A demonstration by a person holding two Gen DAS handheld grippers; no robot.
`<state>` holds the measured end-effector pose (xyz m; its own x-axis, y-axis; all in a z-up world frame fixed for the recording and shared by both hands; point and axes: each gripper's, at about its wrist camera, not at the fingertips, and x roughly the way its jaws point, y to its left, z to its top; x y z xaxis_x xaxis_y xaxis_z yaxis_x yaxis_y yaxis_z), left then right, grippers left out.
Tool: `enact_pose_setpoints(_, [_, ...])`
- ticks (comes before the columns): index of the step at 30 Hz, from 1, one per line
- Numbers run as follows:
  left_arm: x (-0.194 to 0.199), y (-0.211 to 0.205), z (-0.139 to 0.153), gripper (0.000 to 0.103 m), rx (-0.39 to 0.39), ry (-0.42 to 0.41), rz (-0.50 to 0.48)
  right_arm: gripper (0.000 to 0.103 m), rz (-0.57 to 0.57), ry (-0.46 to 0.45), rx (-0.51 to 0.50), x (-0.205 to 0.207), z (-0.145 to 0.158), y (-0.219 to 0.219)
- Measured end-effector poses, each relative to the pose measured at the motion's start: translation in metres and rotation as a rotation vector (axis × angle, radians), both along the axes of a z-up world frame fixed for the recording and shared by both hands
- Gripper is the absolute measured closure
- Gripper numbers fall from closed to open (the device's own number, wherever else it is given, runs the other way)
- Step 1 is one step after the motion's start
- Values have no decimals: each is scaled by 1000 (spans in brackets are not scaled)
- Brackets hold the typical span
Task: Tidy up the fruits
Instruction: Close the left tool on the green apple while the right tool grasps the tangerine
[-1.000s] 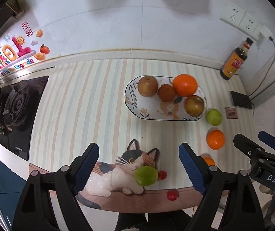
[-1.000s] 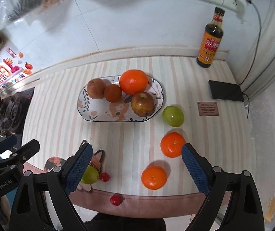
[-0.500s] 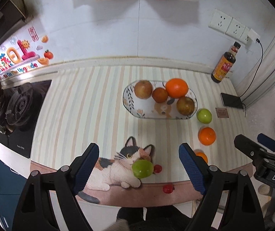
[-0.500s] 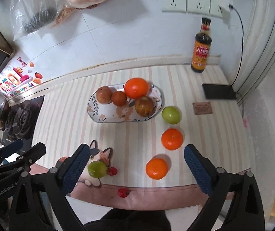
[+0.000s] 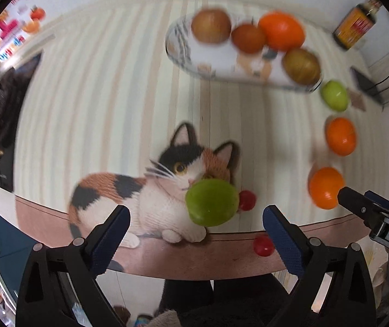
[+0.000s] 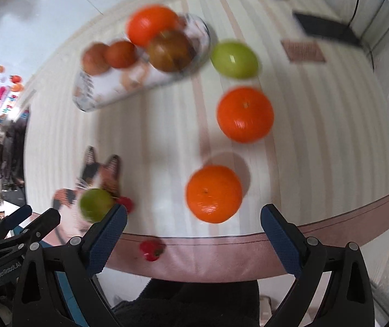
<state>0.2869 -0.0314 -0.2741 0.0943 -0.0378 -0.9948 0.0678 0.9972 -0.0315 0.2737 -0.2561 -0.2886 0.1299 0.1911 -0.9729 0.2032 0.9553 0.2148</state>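
A patterned oval plate [image 5: 183, 51] [image 6: 107, 92] holds an orange and three brownish fruits. On the striped mat lie a green fruit [image 5: 211, 202] [image 6: 96, 204] on the cat picture, another green fruit [image 5: 334, 95] [image 6: 234, 60], two oranges [image 5: 341, 135] [image 5: 326, 186] [image 6: 244, 114] [image 6: 214, 193] and two small red fruits [image 5: 247, 200] [image 5: 262, 246]. My left gripper [image 5: 196, 241] is open, just short of the near green fruit. My right gripper [image 6: 193, 241] is open, just short of the near orange.
A sauce bottle [image 5: 356, 24] stands at the back right by a dark flat device [image 6: 328, 30] and a small brown card [image 6: 303, 51]. A gas hob [image 5: 0, 109] is on the left. The counter's front edge [image 5: 194, 261] runs just under both grippers.
Both grippers have dropped and moved in towards the counter; the fruits look much larger. Both views are blurred by motion. Jaws stay open, nothing taken hold of.
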Motion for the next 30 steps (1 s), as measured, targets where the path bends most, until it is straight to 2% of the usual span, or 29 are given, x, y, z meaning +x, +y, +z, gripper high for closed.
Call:
enact_pose_setpoints(5, [10,-7,-33,3,-12,87,9,3,-10,70,-14,10,-38,-3])
enact_pose_setpoints(11, [13,-15,-55,4,-18,132,9,4,-4,105,-8,19,-58,-3])
enact_pose_setpoints(14, [11,-17,-58,18,-24,135,3,8,9,102,-9,21,-60,-2])
enact_pose_setpoints(16, [9,-19,-62,31,-24,143,-7,14,16,102,-12,23,-60,0])
enact_pose_setpoints(18, [7,-21,-65,38,-21,148,-12,17,23,109,-16,25,-63,1])
enact_pose_setpoints(21, [8,-22,-66,42,-11,137,-9,24,27,115,-12,26,-66,4])
enact_pose_setpoints(25, [11,-18,-63,43,-33,128,4,31,29,110,-24,26,-67,5])
enact_pose_setpoints(26, [12,-14,-63,43,-32,126,1,36,30,106,-30,26,-67,5])
enact_pose_setpoints(30, [21,-9,-62,43,-30,115,0,37,40,97,-28,27,-65,3])
